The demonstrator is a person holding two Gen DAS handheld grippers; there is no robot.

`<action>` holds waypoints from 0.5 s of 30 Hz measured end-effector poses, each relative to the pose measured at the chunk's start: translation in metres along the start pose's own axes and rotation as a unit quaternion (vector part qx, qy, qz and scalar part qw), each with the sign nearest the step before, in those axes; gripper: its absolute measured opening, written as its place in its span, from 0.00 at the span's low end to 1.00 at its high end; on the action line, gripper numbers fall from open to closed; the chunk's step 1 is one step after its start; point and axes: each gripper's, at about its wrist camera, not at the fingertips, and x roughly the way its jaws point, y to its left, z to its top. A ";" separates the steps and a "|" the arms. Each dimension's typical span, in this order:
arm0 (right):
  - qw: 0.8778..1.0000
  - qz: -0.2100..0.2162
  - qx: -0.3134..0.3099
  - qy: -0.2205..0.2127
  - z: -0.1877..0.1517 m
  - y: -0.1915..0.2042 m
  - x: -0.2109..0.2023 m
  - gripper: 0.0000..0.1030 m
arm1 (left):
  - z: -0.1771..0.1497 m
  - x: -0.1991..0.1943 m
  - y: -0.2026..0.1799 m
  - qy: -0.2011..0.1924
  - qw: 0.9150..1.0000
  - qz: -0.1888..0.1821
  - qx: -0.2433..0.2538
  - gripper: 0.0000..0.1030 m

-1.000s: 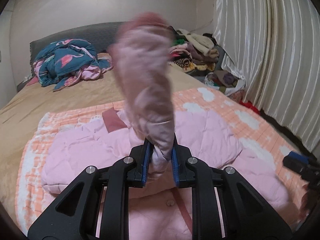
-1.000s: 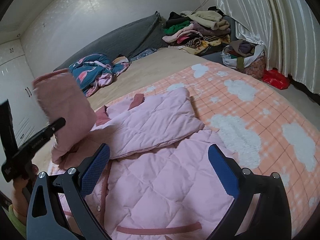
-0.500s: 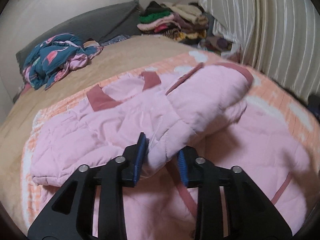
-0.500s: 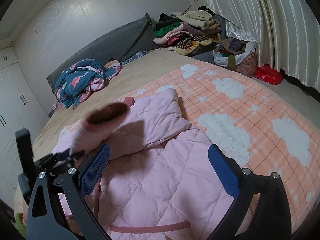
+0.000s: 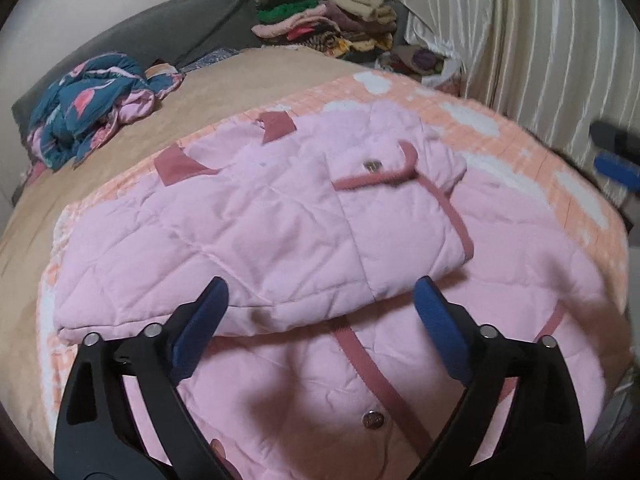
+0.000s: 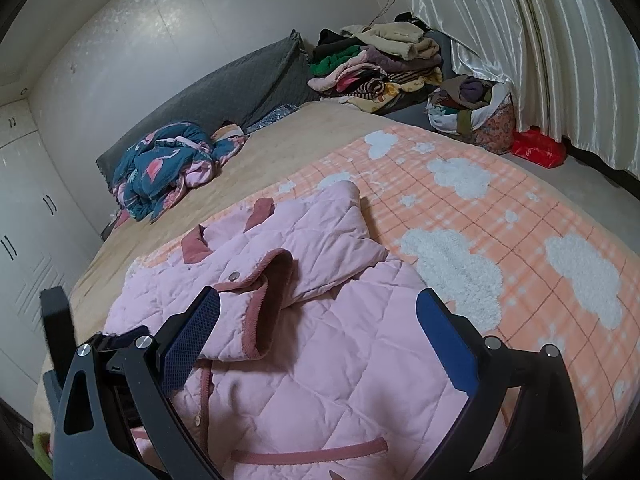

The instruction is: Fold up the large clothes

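Pink quilted jacket point(image 6: 320, 352) (sleeve folded across) lies on blanket point(image 6: 520, 248).

Bedroom clutter around the bed

An orange checked blanket point(image 6: 520, 216) with white fluffy clouds covers the near part of the bed, over a tan sheet point(image 6: 280, 148). A crumpled teal flamingo-print quilt point(image 6: 168, 164) lies near the grey padded headboard point(image 6: 224, 84). A pile of mixed clothes point(image 6: 376, 64) is heaped at the far corner, beside a floral bag point(image 6: 476, 116) stuffed with garments, and a red bag point(image 6: 538, 148) sits on the floor near the pale pleated curtain point(image 6: 540, 40). White wardrobe doors point(image 6: 28, 216) stand at the left.
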 end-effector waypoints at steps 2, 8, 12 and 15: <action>1.000 0.008 0.001 0.008 -0.002 0.004 0.003 0.95 | 0.003 -0.009 0.014 -0.008 1.000 -0.003 -0.027 0.90; 0.997 0.047 0.009 0.061 -0.009 0.025 0.032 0.95 | 0.006 -0.024 0.065 -0.031 0.995 0.020 -0.096 0.91; 0.991 0.082 0.027 0.104 -0.017 0.042 0.062 0.95 | 0.001 -0.029 0.108 -0.035 0.987 0.046 -0.149 0.91; 0.984 0.099 0.056 0.135 -0.024 0.050 0.088 0.95 | -0.005 -0.032 0.136 -0.038 0.981 0.063 -0.180 0.91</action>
